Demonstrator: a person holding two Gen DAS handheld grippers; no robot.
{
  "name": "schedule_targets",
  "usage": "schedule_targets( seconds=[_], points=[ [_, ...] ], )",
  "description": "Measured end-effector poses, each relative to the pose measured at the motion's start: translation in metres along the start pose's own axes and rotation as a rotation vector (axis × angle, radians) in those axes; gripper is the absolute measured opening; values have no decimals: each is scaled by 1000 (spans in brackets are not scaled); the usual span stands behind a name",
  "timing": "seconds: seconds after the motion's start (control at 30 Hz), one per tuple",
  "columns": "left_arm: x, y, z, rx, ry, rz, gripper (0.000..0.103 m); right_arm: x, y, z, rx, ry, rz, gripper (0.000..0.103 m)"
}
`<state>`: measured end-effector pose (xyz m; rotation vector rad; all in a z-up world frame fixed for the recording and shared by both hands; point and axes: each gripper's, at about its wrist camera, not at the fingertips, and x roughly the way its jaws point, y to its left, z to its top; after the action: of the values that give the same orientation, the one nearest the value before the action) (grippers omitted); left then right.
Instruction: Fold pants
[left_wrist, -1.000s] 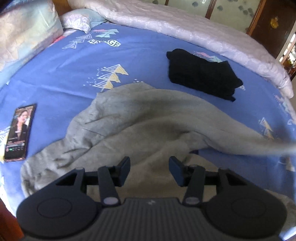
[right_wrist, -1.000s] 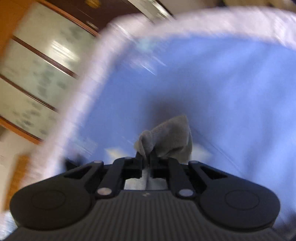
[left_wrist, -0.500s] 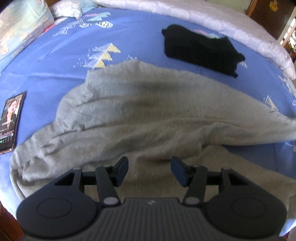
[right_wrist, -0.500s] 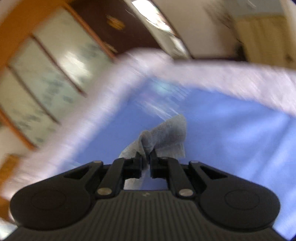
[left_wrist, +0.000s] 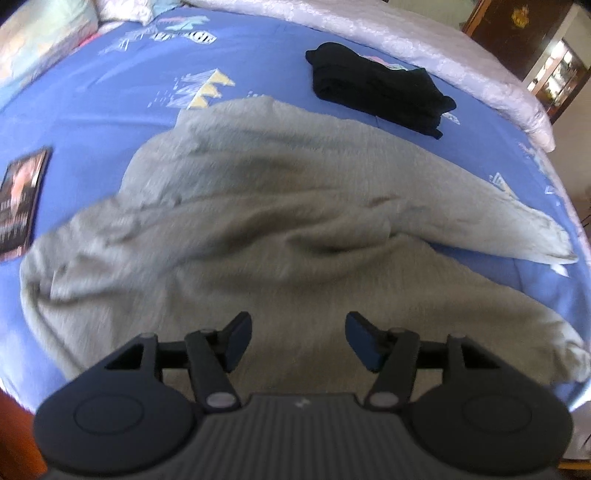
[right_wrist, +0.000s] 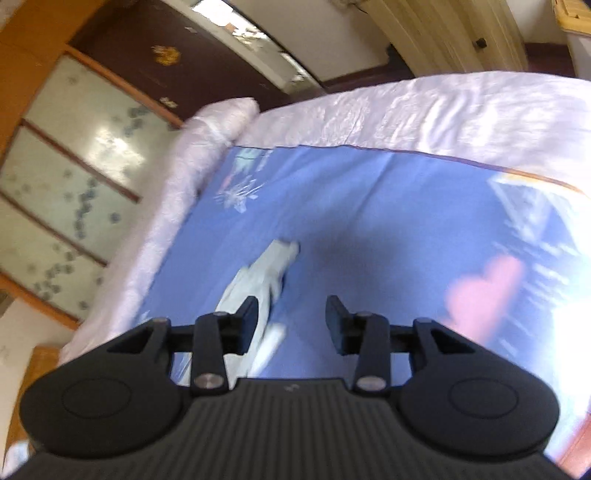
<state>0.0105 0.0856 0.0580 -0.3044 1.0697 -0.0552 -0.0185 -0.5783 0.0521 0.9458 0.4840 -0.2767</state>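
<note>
- Left wrist view: the left gripper (left_wrist: 297, 341) is hovering with jaws wide and empty over the grey pants (left_wrist: 280, 236), which are lying rumpled across the blue bedsheet (left_wrist: 110, 99), one leg trailing right, probably laid out for a fold. A folded black garment (left_wrist: 376, 88) and a phone (left_wrist: 20, 199) are sitting apart.
- Right wrist view: the right gripper (right_wrist: 291, 323) is gaping wide, gripping nothing; a pale cuff end of the pants (right_wrist: 264, 275) is lying on the sheet just beyond its left finger.

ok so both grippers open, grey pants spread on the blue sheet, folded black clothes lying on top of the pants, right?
Not quite. In the left wrist view the black clothes lie on the blue sheet beyond the grey pants, apart from them. The rest holds: left gripper and right gripper are open.
</note>
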Motion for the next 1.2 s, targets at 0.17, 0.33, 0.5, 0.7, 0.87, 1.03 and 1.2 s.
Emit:
schedule_targets(
  seconds=[0.17, 0.33, 0.5, 0.7, 0.87, 1.03, 1.2],
  points=[
    [-13, 32, -17, -79, 7, -46, 61, -34, -24, -52, 31, 99, 56, 51],
    [-18, 55, -29, -165, 12, -67, 64, -19, -46, -91, 203, 197, 116, 52],
    [-18, 58, -39, -183, 21, -73, 64, -3, -32, -97, 270, 218, 120, 52],
    [-19, 60, -45, -212, 25, -79, 64, -55, 8, -43, 62, -17, 258, 7],
    [-9, 59, -46, -229, 58, -114, 68, -89, -3, -20, -23, -151, 270, 7],
    [-1, 50, -49, -203, 94, -110, 68, -50, -81, -38, 154, -17, -40, 8],
    [-8, 54, -47, -207, 84, -107, 70, -56, -105, -50, 256, -38, 6, 13]
  ],
)
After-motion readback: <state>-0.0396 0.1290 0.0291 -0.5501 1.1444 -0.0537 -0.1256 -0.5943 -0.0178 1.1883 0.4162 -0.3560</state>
